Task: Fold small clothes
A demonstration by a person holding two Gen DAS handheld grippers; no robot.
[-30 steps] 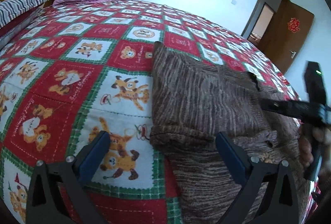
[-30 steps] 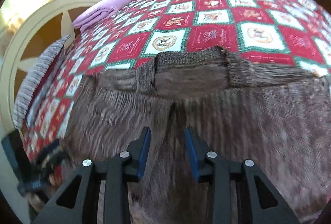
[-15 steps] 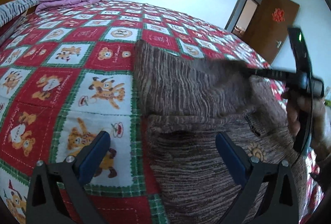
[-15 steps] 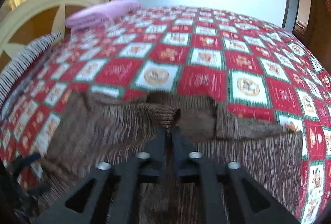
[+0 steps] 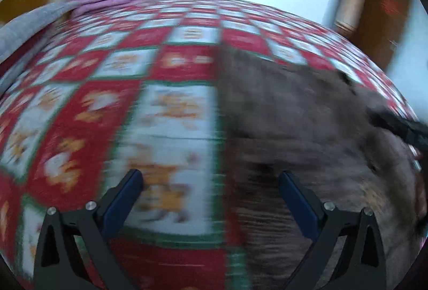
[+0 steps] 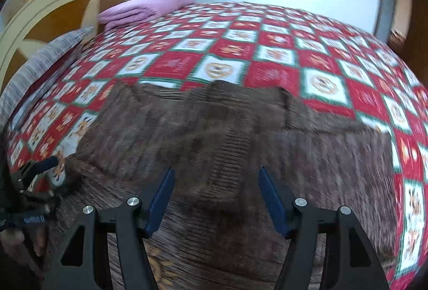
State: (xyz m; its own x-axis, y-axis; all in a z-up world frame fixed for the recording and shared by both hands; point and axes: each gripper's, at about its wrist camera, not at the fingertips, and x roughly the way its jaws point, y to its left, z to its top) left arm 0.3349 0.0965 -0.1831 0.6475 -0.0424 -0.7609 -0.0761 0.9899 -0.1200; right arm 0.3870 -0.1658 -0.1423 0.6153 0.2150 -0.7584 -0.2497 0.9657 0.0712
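Brown ribbed knit sweater [image 6: 214,134] lies flat; both hand-held grippers gape, empty.

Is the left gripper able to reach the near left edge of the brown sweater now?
Probably yes: the left gripper is open, and the brown sweater edge lies between its fingers with nothing covering it.

My brown striped knit garment [image 6: 219,134] lies flat on the bed, its ribbed collar edge toward twelve o'clock. One sleeve is folded inward across the body; the fabric spreads from nine to three o'clock.
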